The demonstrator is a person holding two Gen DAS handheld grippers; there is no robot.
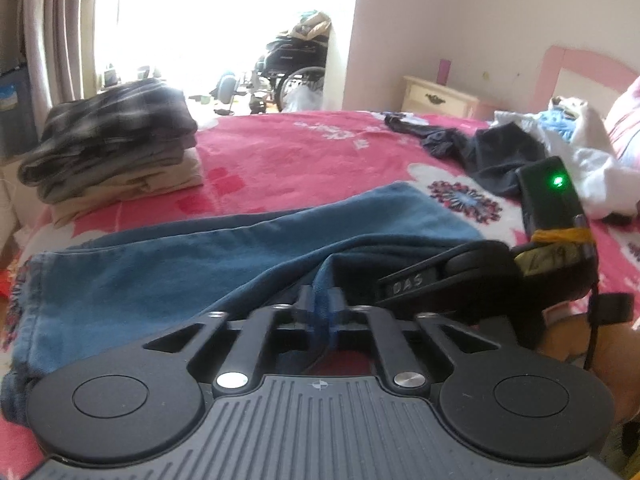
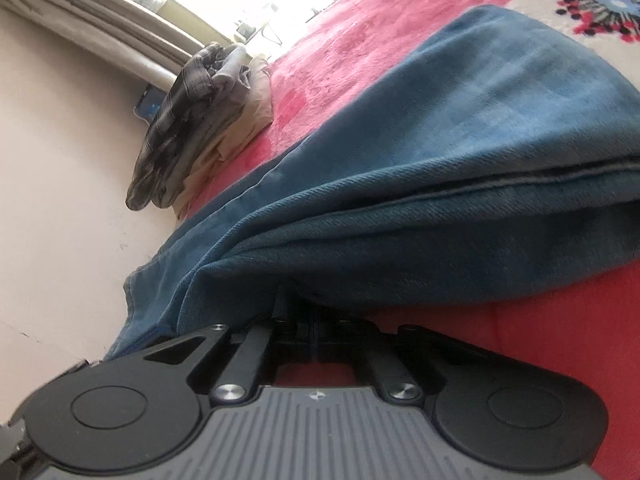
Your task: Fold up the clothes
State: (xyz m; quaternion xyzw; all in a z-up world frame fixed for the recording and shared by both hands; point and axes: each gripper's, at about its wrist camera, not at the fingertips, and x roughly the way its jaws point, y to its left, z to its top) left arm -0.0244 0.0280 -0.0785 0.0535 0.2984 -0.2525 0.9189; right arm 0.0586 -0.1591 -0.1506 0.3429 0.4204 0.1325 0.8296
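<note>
On bed [image 1: 280, 160]: one blue jeans [image 1: 160, 280] spread flat, one folded stack [image 1: 112, 152] behind. Two grippers: left gripper [image 1: 322, 304] and right gripper [image 2: 312, 320], fingers clenched on jeans edge.

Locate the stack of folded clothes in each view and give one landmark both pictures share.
Left wrist view: the stack of folded clothes sits upper left, on the far edge of the bed.
Right wrist view: the same stack appears left of centre, tilted because that picture is rolled.
Shared landmark: the blue jeans, lying nearer the camera than the stack in both.
</note>
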